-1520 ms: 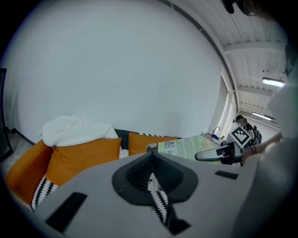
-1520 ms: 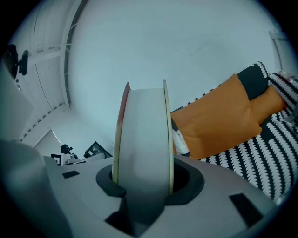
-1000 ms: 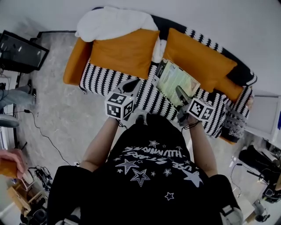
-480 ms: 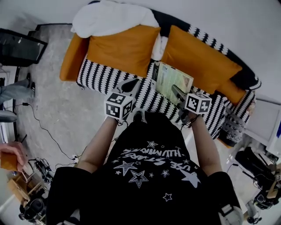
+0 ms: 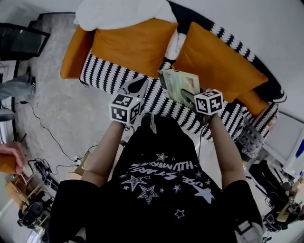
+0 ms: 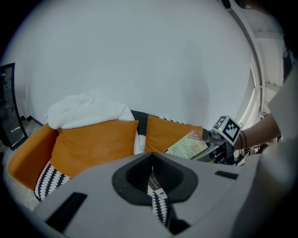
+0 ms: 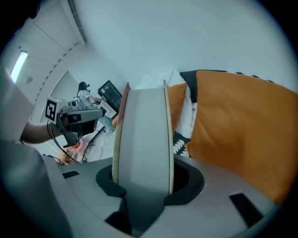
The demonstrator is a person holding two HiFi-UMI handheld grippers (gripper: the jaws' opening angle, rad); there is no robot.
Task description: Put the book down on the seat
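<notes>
**A:** Over the seat [image 5: 107, 76], where's the book [image 5: 179, 84]?

**B:** Up in the air, not down yet. Right tongs [image 5: 189, 97] clamp it by one edge, jaws wide round the whole page block. Left tongs [image 5: 137, 87] closed, nothing in them.

**A:** How'll it handle?

**B:** Thick, so prob. some weight. Held at one edge, it'll lever on the jaws. Cover looks glossy, so it could slip. Stiff enough as a block, but pages may fan if let go early. Best hold: deep on the edge, as is, w/ covers flat to the pads.

**A:** Landing spot?

**B:** Black-and-white knit seat, soft, prob. grippy, so no harm if it drops a bit. Free strip in front of the two orange cushions [image 5: 130, 45]. White blanket [image 5: 118, 12] on the backrest. Grey floor [image 5: 61, 118] to the left, dark screen [image 5: 21, 40] in the corner.
</notes>
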